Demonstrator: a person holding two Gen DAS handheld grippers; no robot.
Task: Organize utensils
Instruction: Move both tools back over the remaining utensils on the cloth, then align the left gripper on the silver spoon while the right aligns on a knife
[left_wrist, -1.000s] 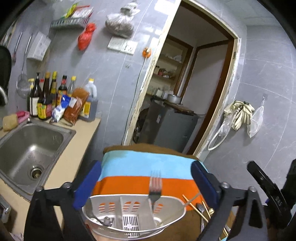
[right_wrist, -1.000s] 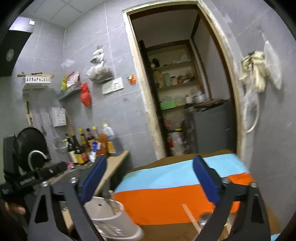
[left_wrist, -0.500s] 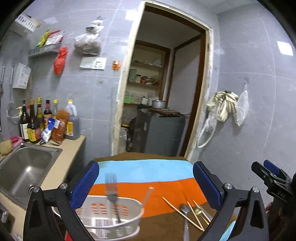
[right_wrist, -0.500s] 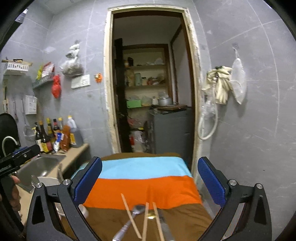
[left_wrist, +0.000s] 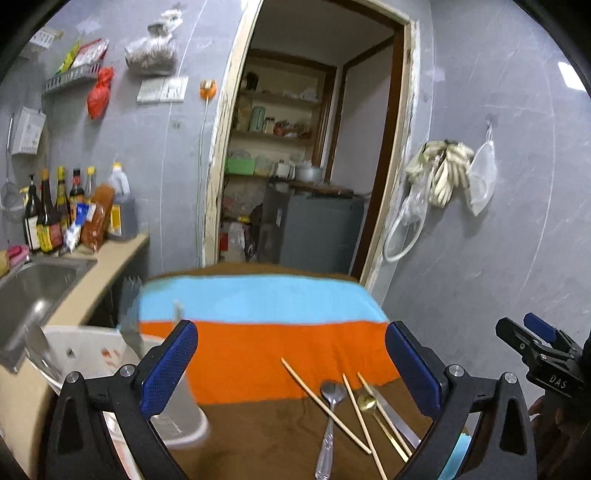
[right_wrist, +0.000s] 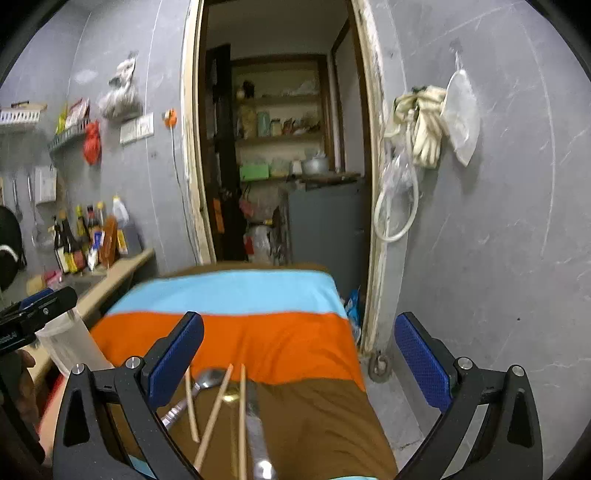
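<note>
Loose utensils lie on the brown band of a striped cloth (left_wrist: 258, 354): a silver spoon (left_wrist: 328, 410), several wooden chopsticks (left_wrist: 325, 404), a gold spoon (left_wrist: 369, 404) and a knife (left_wrist: 397, 419). They also show in the right wrist view: the spoon (right_wrist: 207, 382), chopsticks (right_wrist: 214, 410) and knife (right_wrist: 256, 424). A white utensil basket (left_wrist: 92, 350) stands at the table's left edge with a fork (left_wrist: 129, 314) upright in it, blurred. My left gripper (left_wrist: 291, 365) is open and empty above the cloth. My right gripper (right_wrist: 299, 354) is open and empty above the utensils.
A steel sink (left_wrist: 33, 291) and a counter with sauce bottles (left_wrist: 55, 214) lie to the left. A doorway (left_wrist: 306, 166) opens behind the table. Gloves and a hose (left_wrist: 439, 177) hang on the right wall.
Both grippers have swung right, away from the basket and toward the loose utensils. The basket has slid to the left edge of the left wrist view. The fork stays in the basket.
</note>
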